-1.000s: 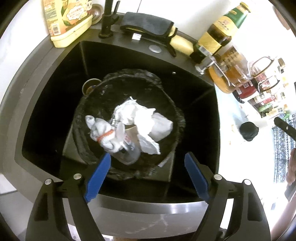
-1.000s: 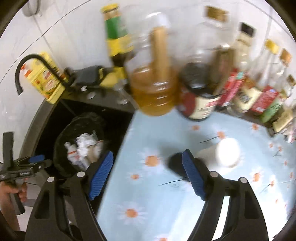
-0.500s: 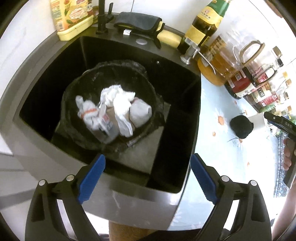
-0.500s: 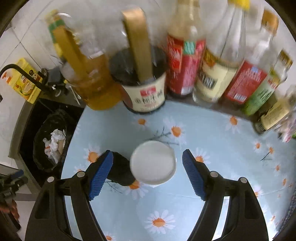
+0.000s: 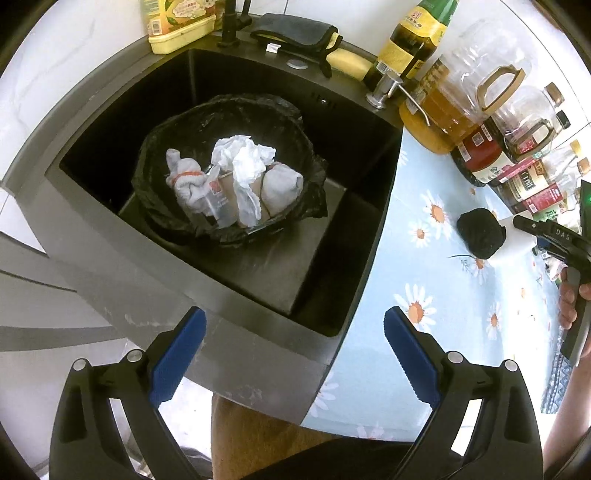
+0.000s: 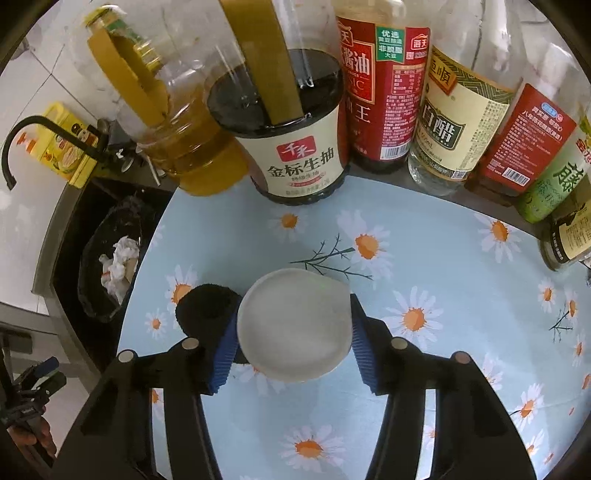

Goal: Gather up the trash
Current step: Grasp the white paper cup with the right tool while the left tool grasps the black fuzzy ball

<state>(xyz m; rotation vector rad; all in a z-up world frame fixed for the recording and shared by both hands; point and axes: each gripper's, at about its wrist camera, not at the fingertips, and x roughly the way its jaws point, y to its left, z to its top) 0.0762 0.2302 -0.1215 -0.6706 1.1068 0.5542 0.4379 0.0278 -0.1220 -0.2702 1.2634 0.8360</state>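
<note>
A bin lined with a black bag stands in the dark sink and holds crumpled white tissue, paper cups and a clear bottle. My left gripper is open and empty, above the sink's front edge. My right gripper is closed around a white upside-down paper cup on the daisy-patterned counter, both blue pads against its sides. A black balled cloth lies just left of the cup; it also shows in the left wrist view. The bin also shows in the right wrist view.
Oil, soy sauce and vinegar bottles line the counter's back edge. A black tap, a yellow detergent box and a dark cloth with a sponge sit behind the sink. The daisy mat covers the counter.
My left gripper has drawn back from over the bin to the sink's front edge. My right gripper has swung over the counter to the white cup and closed its pads onto it.
</note>
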